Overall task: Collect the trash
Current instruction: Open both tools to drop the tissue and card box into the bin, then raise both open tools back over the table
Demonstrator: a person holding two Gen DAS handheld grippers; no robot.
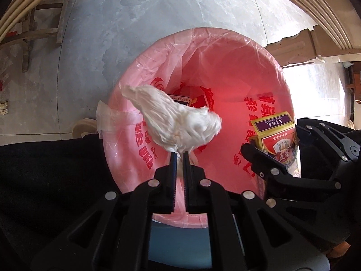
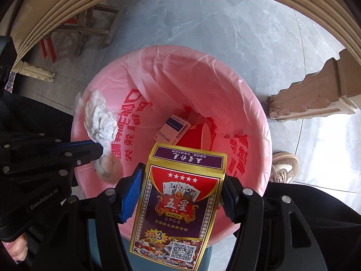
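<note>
My left gripper (image 1: 179, 154) pinches a crumpled tissue (image 1: 178, 118). My right gripper (image 2: 180, 192) clamps a card box (image 2: 178, 205) above the pink-lined bin (image 2: 225, 85).

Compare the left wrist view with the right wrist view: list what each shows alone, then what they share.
Only the left wrist view: a round cream object on the floor.

Only the right wrist view: a beige shoe, and the QR code on the box front.

Both: the pink-lined trash bin, the small blue-and-white box inside it, the left gripper shut on crumpled white tissue, and the right gripper clamping the red-and-gold playing-card box.
</note>
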